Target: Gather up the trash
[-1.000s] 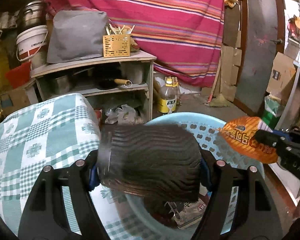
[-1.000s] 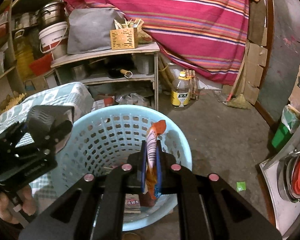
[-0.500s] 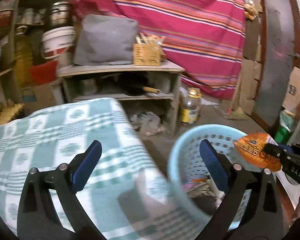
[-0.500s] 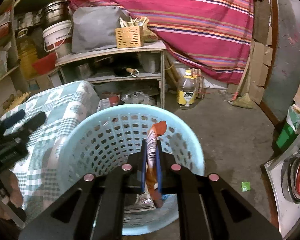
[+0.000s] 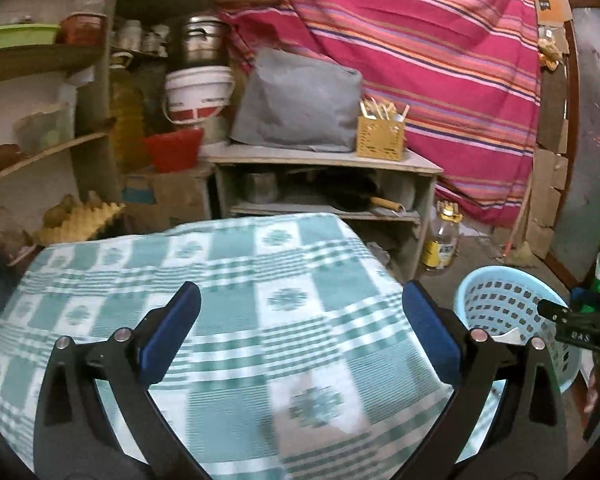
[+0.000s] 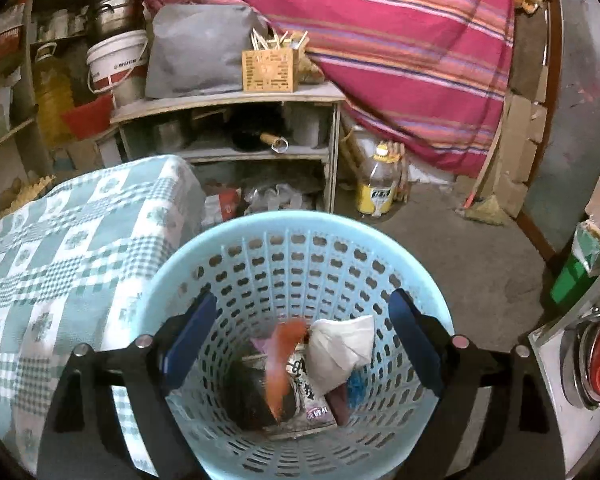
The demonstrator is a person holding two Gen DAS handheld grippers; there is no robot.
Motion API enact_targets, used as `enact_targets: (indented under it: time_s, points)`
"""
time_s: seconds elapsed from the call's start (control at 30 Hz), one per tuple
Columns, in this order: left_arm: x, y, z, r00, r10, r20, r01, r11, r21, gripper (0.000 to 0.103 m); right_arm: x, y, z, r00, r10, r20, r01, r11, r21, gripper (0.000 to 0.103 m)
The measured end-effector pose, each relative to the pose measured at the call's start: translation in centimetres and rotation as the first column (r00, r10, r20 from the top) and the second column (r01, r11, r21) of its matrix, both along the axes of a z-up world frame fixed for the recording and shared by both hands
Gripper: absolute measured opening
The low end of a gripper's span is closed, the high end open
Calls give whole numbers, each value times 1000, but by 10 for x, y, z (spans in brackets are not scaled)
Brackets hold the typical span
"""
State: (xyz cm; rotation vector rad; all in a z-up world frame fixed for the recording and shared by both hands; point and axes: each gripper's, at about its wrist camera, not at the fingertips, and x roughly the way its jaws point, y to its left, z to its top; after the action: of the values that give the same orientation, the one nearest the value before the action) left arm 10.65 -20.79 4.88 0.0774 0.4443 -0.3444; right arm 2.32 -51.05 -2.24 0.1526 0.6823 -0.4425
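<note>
Now the right gripper (image 6: 300, 340) is opening over the basket (image 6: 236, 236), nothing pinched, as the wrapper (image 6: 280, 360) is dropped; it is best held centred until clear. The left gripper (image 5: 300, 336) is held wide and empty.

A pale blue basket (image 6: 300, 236) holds an orange wrapper (image 6: 280, 364) beside a green-and-white checked tablecloth (image 5: 228, 280).

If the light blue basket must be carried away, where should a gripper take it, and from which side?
Probably the top rim of the light blue basket, from above, one finger inside the wall and one outside. The body is too wide for the jaws, while the rim is thin. The side away from the checked table looks freer.
</note>
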Motion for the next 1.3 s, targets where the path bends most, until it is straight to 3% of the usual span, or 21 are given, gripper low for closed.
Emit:
enact_targets:
  time_s: [0.23, 0.4, 0.6, 0.9, 1.13, 1.3]
  points:
    - [-30, 66, 12, 997, 52, 60, -51, 998, -20, 98, -10, 35, 7, 999, 17, 34, -16, 999, -36, 98]
    - [-46, 109, 8, 993, 97, 71, -97, 995, -16, 98, -30, 88, 12, 990, 82, 116, -81, 997, -11, 98]
    - [-74, 152, -11, 981, 171, 92, -171, 985, -11, 98, -52, 165, 14, 958, 198, 208, -189, 980, -63, 98]
    - [-109, 203, -50, 955, 290, 65, -290, 957, -8, 98, -67, 260, -5, 916, 315, 248, -310, 949, -60, 98]
    - [-120, 222, -71, 931, 359, 61, -362, 931, 42, 98, -76, 287, -10, 903, 331, 273, -319, 944, -88, 98]
    - [-113, 223, -71, 935, 351, 51, -352, 936, 26, 98, -73, 289, -13, 906, 329, 266, -313, 944, -101, 98]
